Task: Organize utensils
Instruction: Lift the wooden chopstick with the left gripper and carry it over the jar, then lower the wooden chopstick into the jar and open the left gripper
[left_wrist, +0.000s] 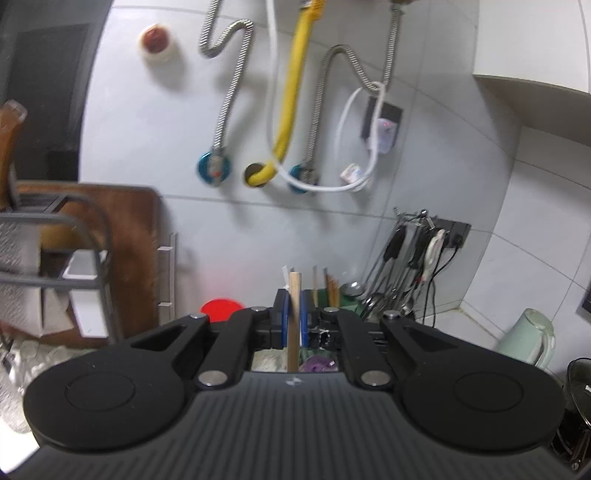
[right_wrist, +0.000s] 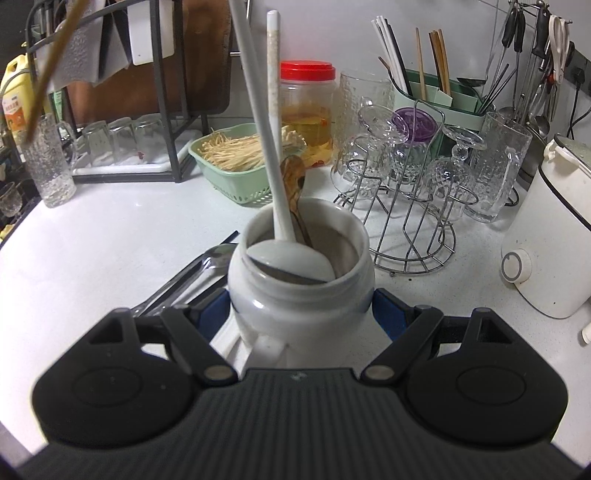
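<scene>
My right gripper (right_wrist: 301, 306) clamps the white jar (right_wrist: 299, 295) on the counter (right_wrist: 110, 221); inside stand a white ladle (right_wrist: 275, 166), a second white handle (right_wrist: 272, 66) and a wooden spoon (right_wrist: 291, 173). Metal cutlery (right_wrist: 192, 273) lies just left of the jar. My left gripper (left_wrist: 294, 314), nearly closed, pinches an upright wooden stick (left_wrist: 294, 317). Further back stand a green basket (right_wrist: 229, 173), a red-lidded jar (right_wrist: 308, 110), a glass rack (right_wrist: 413, 206) and a green caddy (right_wrist: 443, 99) of chopsticks.
</scene>
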